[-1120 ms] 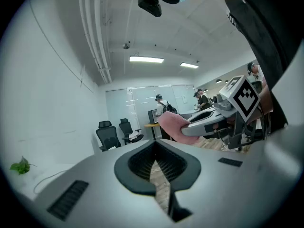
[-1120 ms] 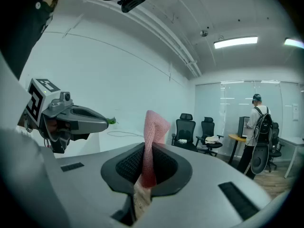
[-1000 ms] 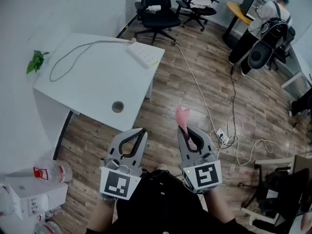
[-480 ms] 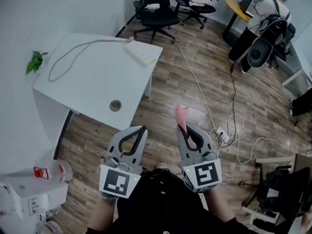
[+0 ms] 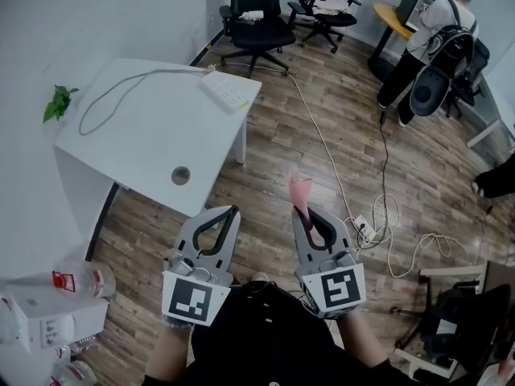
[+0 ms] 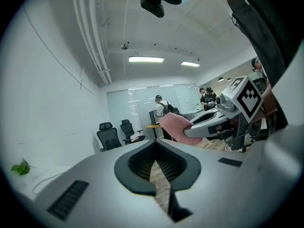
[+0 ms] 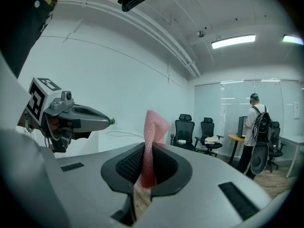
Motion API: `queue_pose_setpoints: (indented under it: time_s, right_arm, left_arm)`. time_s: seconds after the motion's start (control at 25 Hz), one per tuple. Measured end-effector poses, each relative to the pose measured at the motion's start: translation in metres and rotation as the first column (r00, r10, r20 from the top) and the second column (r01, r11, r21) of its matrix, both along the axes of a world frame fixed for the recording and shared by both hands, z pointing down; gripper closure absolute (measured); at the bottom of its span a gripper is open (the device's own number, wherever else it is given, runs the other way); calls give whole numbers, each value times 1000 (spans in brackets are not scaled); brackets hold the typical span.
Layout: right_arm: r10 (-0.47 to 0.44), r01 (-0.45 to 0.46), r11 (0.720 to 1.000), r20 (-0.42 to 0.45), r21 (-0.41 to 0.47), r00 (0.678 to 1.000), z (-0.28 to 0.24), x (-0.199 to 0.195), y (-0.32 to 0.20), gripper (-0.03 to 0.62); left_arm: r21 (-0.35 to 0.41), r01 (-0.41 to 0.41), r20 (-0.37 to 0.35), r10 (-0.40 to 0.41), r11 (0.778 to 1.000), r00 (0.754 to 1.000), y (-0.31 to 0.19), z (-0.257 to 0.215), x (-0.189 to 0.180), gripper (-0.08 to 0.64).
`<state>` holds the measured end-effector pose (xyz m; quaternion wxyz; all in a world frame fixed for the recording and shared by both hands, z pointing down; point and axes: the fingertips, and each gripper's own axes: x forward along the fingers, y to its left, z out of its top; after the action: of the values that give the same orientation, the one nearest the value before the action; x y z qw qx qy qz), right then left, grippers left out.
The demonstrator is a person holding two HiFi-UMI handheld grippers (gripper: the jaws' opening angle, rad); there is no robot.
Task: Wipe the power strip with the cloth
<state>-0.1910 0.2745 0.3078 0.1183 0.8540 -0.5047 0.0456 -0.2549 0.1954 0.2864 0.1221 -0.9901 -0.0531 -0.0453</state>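
Since the earlier frame, the white counter (image 5: 145,147) and the power strip (image 5: 224,90) on it have drifted slightly left in the head view. The left hand-held gripper (image 5: 232,211) and the right hand-held gripper (image 5: 301,210) keep their places.

1. Power strip: lies flat at the counter's far right corner. Its cable (image 5: 105,95) loops across the counter top.
2. Right hand-held gripper: jaws clamped on the pink cloth (image 5: 299,190). The cloth stands upright out of the jaws, as the right gripper view confirms (image 7: 153,127).
3. Left hand-held gripper: jaws closed together with nothing between them.
4. Both hand-held grippers hang off the counter, past its near edge and above the wood floor (image 5: 273,159), well apart from the power strip.
5. A grommet hole (image 5: 180,175) sits near the counter's near edge, and a small plant (image 5: 58,103) sits at its left edge.
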Motion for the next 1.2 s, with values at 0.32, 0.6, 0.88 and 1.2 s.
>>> queue_pose_setpoints:
  time_s: [0.32, 0.6, 0.88, 1.2]
  right_arm:
    - [-10, 10, 1000, 9, -1, 1000, 13, 10, 30, 538]
    - [-5, 5, 1000, 20, 5, 1000, 16, 20, 32, 538]
    - [0, 0, 1000, -5, -5, 1000, 16, 51, 13, 538]
    - [32, -32, 999, -34, -1, 999, -1, 114, -16, 538]
  left_arm:
    - [23, 25, 3, -25, 999, 1000, 25, 7, 8, 546]
    - [33, 37, 10, -37, 999, 999, 21, 9, 20, 546]
    - [30, 25, -11, -25, 999, 1000, 5, 10, 54, 546]
    - [38, 6, -30, -5, 999, 1000, -26, 1, 112, 546]
